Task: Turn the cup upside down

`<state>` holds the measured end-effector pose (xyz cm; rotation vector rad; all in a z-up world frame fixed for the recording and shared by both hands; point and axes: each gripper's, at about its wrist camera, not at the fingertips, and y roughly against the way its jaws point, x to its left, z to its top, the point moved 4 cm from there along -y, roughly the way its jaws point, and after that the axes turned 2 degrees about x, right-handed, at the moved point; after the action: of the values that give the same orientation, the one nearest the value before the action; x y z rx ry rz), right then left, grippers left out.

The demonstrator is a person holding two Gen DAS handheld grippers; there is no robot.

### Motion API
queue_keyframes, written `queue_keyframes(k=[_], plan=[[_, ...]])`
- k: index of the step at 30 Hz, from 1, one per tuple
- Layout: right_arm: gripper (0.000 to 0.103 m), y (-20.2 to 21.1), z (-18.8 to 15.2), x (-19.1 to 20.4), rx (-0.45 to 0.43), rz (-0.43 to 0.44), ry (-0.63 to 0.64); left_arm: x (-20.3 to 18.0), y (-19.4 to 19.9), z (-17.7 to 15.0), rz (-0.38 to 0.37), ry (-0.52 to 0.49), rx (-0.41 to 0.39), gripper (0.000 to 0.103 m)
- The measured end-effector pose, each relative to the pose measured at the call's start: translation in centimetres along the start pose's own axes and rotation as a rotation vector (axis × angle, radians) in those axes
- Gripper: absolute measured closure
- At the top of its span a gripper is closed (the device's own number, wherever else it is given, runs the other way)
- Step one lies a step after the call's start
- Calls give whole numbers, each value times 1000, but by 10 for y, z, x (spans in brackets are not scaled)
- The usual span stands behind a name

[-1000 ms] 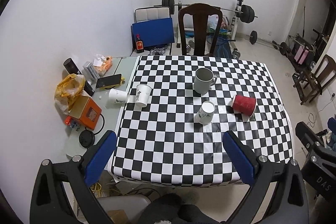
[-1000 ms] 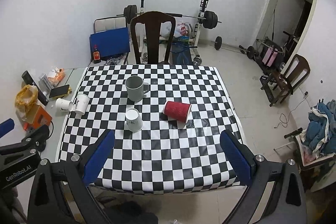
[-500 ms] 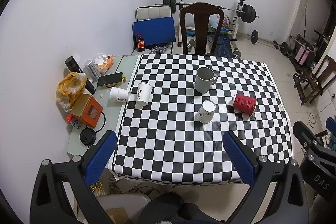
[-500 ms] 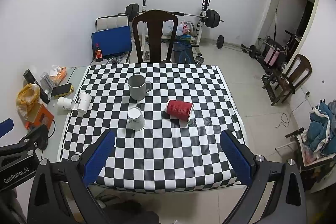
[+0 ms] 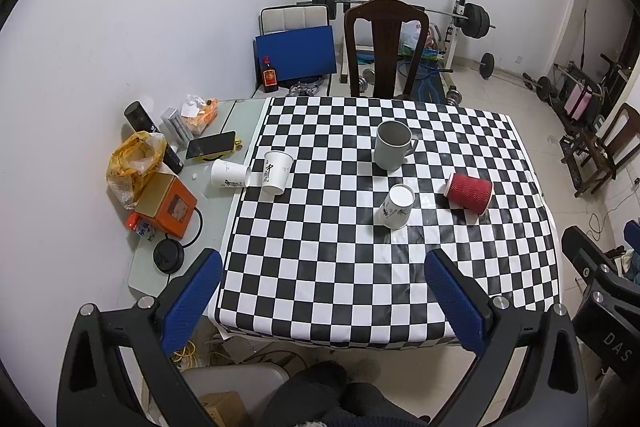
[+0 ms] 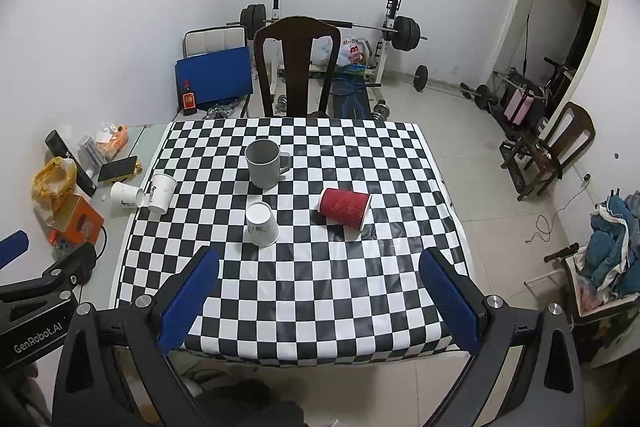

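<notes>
On the bare strip at the table's left edge sit a yellow bag, an orange box, a phone and a white paper cup on its side, its mouth just beside an upright paper cup at the edge of the checkered cloth. Mid-table stands a grey mug, mouth up, handle to the right. Nearer the camera, a small white cup stands upside down, base up. To its right the red cup lies on its side, apart from the others, mouth toward the right.

The left gripper hangs above the near table edge, blue pads spread wide, pinching nothing. The right gripper is likewise spread and empty, well short of the red cup.

Only the left view shows the black disc on the strip's near end and the right gripper's body at the far right edge. Only the right view shows the doorway and a heap of blue clothes, plus the left gripper's body low on its left.
</notes>
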<state>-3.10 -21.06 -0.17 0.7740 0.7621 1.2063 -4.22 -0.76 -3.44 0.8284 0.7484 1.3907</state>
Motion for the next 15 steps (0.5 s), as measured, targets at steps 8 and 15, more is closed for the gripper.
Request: queue_keyframes(k=[8, 15], plan=[[2, -1, 1, 0, 3, 0, 0, -1, -1, 2, -1, -1, -1, 0], [2, -3, 1, 2, 6, 3, 0, 0, -1, 3, -2, -2, 0, 0]])
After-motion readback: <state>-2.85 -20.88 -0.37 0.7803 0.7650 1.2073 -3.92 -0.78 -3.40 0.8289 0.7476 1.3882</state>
